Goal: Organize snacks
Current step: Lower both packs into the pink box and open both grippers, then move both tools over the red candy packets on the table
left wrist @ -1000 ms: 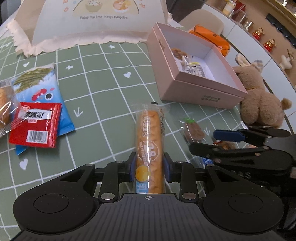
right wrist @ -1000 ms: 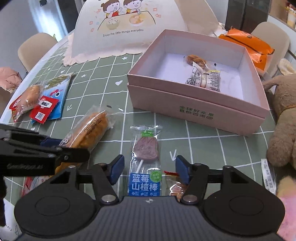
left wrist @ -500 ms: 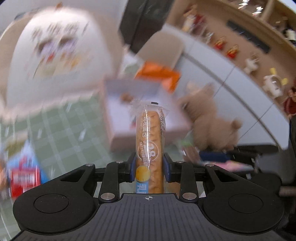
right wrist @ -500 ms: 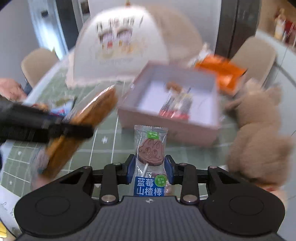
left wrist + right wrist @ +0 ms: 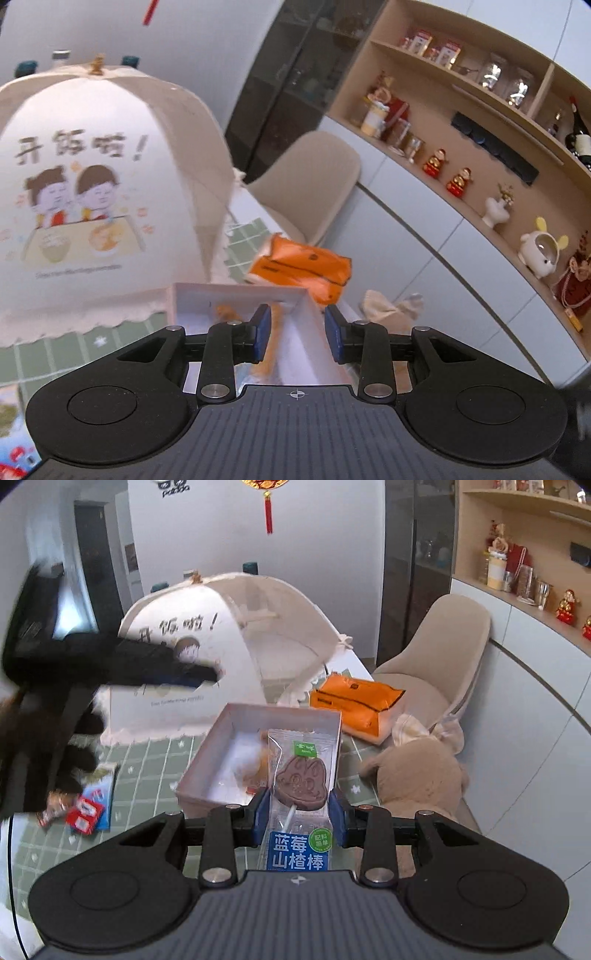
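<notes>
Pinching a clear-wrapped brown lollipop with a blue label (image 5: 299, 797), our right gripper (image 5: 298, 814) presses its blue pads against both sides of the packet and holds it upright above the near edge of the open pale pink cardboard box (image 5: 207, 764). Our left gripper (image 5: 297, 334) has its jaws opening; a blurred orange snack in a clear wrapper (image 5: 271, 343) hangs just beside the left pad, over the box (image 5: 236, 295), and we cannot tell whether the pad touches it. Inside the box lie a few small snacks, too blurred to name. Behind the box sits an orange plastic pack (image 5: 354, 701), and to its right a brown plush toy (image 5: 417, 775) lies on the green grid tablecloth (image 5: 147, 760). A white domed food cover with a cartoon print (image 5: 85, 192) stands at the far left. Red and blue snack packets (image 5: 88, 808) lie well apart from the box, on the left.
</notes>
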Available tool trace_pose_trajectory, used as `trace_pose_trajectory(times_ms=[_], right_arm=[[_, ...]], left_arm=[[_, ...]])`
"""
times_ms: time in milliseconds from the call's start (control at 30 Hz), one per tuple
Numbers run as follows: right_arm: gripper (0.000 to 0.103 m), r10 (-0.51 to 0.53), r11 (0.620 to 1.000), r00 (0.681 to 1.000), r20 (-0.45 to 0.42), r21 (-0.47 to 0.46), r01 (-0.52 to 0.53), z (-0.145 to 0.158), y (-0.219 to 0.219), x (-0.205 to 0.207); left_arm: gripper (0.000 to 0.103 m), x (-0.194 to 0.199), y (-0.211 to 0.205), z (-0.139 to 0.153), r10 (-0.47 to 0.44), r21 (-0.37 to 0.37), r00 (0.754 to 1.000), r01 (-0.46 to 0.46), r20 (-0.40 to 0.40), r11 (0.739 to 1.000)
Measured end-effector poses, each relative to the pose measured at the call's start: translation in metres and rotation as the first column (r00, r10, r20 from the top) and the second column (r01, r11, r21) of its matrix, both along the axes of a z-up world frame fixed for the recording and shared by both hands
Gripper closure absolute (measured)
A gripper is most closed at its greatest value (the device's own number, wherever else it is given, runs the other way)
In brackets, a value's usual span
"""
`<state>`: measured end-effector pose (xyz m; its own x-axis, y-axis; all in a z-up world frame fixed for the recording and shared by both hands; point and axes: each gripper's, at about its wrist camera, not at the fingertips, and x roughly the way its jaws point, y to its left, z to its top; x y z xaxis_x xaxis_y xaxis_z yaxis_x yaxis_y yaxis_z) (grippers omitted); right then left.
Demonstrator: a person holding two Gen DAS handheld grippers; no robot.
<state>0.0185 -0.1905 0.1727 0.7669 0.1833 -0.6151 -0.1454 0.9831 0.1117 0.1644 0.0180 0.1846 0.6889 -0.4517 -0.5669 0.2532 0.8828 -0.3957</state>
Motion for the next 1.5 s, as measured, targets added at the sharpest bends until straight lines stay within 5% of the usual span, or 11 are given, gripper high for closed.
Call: trace_pose_trajectory(times_ms=[100, 200, 233, 400, 600, 800, 967, 1100, 1267, 1500], right_arm=[[0.069, 0.003, 0.996, 1.0, 0.004, 0.084, -0.003, 0.012, -0.003, 0.04], [0.05, 0.024, 0.98, 0.999, -0.049, 0.196, -0.014, 0.018, -0.003, 0.094], [0.044, 0.008, 0.982, 0.998, -0.055, 0.19, 0.002, 0.017, -0.002, 0.107], [0.043, -0.023, 0.999, 0.993, -0.114, 0.044, 0.028, -0.018, 0.016, 0.122], [0.043, 0.083, 0.996, 0.946, -0.315, 0.01, -0.084, -0.091, 0.045, 0.061], [0.037, 0.269, 0.952, 0.89, -0.368, -0.039, -0.304, -0.129, 0.107, -0.02], [0.036, 0.196, 0.976, 0.882, -0.429, -0.004, -0.219, -0.151, 0.117, -0.033], [0.036, 0.098, 0.986, 0.907, -0.409, -0.081, -0.143, -0.155, 0.113, -0.042], [0.036, 0.034, 0.996, 0.922, -0.385, -0.067, -0.065, -0.151, 0.097, -0.055], [0.036, -0.009, 0.999, 0.936, -0.352, -0.049, -0.008, -0.153, 0.089, -0.086]], left_arm=[[0.068, -0.013, 0.014, -0.007, 0.022, 0.058, 0.999, -0.02, -0.039, 0.998], [0.068, -0.034, 0.031, -0.025, 0.039, 0.104, 0.993, -0.027, -0.11, 0.994], [0.068, -0.044, 0.036, -0.035, 0.044, 0.122, 0.988, -0.026, -0.145, 0.992], [0.068, -0.094, 0.055, -0.079, 0.015, 0.192, 0.958, 0.042, -0.287, 0.98], [0.068, -0.124, 0.059, -0.101, -0.039, 0.203, 0.943, 0.112, -0.331, 0.973], [0.068, -0.121, 0.062, -0.118, -0.013, 0.182, 0.935, 0.083, -0.356, 0.98], [0.068, -0.131, 0.054, -0.126, -0.016, 0.122, 0.922, 0.068, -0.386, 0.99], [0.068, -0.142, 0.04, -0.133, -0.078, 0.061, 0.912, 0.111, -0.403, 0.992], [0.068, -0.152, 0.029, -0.137, -0.157, 0.013, 0.914, 0.174, -0.373, 0.985], [0.075, -0.167, 0.03, -0.15, -0.104, -0.061, 0.923, 0.088, -0.372, 0.994]])
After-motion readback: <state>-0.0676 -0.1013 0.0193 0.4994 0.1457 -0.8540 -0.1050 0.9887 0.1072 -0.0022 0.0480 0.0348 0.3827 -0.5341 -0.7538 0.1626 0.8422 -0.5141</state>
